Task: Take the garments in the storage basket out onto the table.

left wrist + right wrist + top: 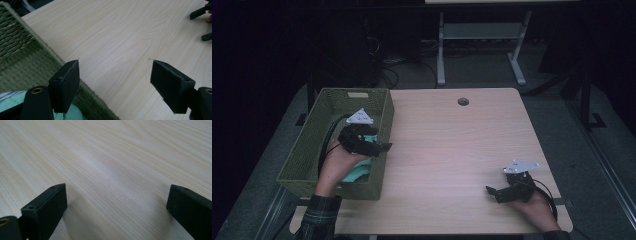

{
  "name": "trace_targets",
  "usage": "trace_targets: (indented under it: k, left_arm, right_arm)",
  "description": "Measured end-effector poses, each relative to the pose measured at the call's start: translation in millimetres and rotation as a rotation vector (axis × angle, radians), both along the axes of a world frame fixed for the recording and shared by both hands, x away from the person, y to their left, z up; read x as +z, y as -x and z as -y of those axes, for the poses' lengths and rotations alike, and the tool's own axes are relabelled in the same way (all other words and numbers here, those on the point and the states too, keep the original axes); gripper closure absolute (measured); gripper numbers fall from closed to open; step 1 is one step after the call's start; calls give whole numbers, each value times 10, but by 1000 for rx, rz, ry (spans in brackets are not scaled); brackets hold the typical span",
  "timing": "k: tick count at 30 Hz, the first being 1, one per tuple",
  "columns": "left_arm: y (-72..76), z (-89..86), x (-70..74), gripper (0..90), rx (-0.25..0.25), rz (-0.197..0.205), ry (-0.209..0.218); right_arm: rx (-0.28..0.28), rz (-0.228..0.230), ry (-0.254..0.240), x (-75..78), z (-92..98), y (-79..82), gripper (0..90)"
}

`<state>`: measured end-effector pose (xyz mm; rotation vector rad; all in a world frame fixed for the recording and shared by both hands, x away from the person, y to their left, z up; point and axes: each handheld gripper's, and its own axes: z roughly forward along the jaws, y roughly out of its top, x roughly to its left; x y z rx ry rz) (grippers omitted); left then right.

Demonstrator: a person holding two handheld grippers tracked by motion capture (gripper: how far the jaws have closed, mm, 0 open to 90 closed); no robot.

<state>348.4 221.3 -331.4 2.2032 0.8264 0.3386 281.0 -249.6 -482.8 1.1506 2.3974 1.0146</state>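
Basket [314, 145], woven green, sits at the left edge of the counter [452, 150]; inside it, near the front right corner, lies a teal cloth [358, 171], part hidden under the left hand [337, 162]. We take the cloth as the thing in hand.

Left tool [384, 147] hangs over the basket's right wall, pointing toward the open counter. Its jaws stand wide apart and carry nothing; the cloth lies below and behind them, not between the pads.

Handling, our judgement: the cloth looks soft, light and limp, with no risk of breakage. It should bunch rather than slide. We would pinch a raised fold or a free edge, not the flat middle, since a flat layer may slip from the pads or lift only in part.

Right tool [492, 192] rests low near the counter's front right corner, well apart from the basket. Its jaws are also spread wide, with bare wood between them.

View notes: the high view gives the whole layout, both hands and the cloth's place in the basket. The left gripper view adds the basket rim [53, 58] running just beside the left pad, a corner of cloth at the bottom edge, and the other tool's tips far off. The right gripper view confirms the empty gap.
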Motion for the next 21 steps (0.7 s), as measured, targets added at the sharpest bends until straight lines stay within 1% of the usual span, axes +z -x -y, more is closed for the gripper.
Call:
trace_targets:
  k: [2,6,7,8,10,14,17,19,21]
  left_arm:
    - [-4,-57,-5,229,17,-2,3]
    - [-10,-122,-1,231,32,0,1]
    - [-13,-165,-1,232,46,2,1]
    - [-13,-165,-1,232,46,2,1]
    - [-19,-229,-5,233,64,5,-4]
    - [-32,-297,-13,233,78,8,-17]
    - [-39,-364,-28,233,99,4,-17]
    - [-47,-405,-30,233,102,10,-25]
    - [-49,-454,-36,232,118,10,-20]
  right_arm:
    - [0,0,0,0,0,0,27]
    - [1,0,0,0,0,0,27]
    - [1,0,0,0,0,0,27]
    - [1,0,0,0,0,0,27]
    - [0,0,0,0,0,0,27]
    - [1,0,0,0,0,0,27]
    - [1,0,1,0,1,0,27]
    - [0,0,0,0,0,0,27]
    - [1,0,0,0,0,0,27]
